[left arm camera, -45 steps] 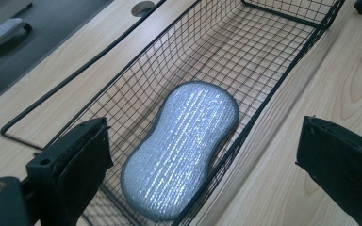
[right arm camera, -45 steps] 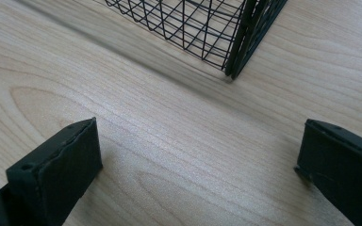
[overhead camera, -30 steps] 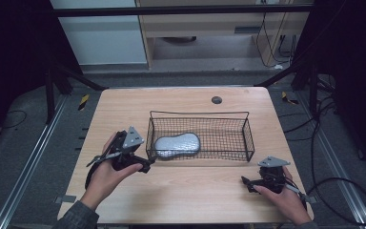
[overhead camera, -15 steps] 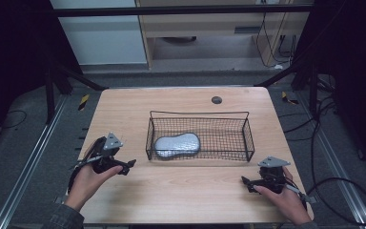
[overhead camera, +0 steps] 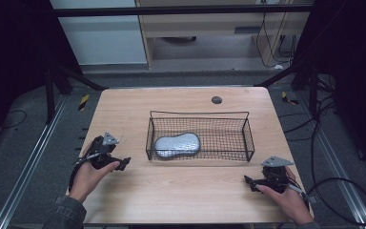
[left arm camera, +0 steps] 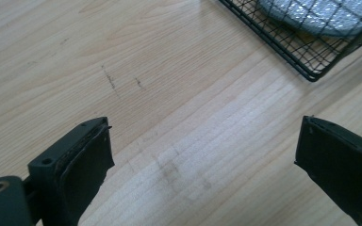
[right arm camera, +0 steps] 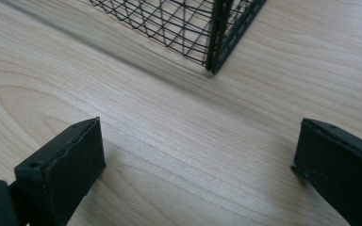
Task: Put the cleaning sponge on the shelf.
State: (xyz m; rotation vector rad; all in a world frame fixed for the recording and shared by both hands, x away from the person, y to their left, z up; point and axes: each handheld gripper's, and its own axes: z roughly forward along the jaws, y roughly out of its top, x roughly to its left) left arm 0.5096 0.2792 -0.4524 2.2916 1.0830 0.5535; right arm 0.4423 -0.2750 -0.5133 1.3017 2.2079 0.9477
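Your left gripper point(overhead camera: 114, 162) sits jaws wide, empty, on the wooden table point(overhead camera: 181, 195) left of the black wire basket point(overhead camera: 246, 138). Your right gripper point(overhead camera: 253, 180), also wide and empty, rests near the basket's right corner. Silvery grey pouch point(overhead camera: 177, 144) lies inside the basket, left end.

Light wood-grain counter point(overhead camera: 181, 191), faint scuff marks on its surface in the left gripper view. Black wire basket point(overhead camera: 247, 138) sits near the middle, a grey oblong pad point(overhead camera: 177, 144) lying in its left half. Small dark round spot point(overhead camera: 216, 99) on the counter near the far edge.
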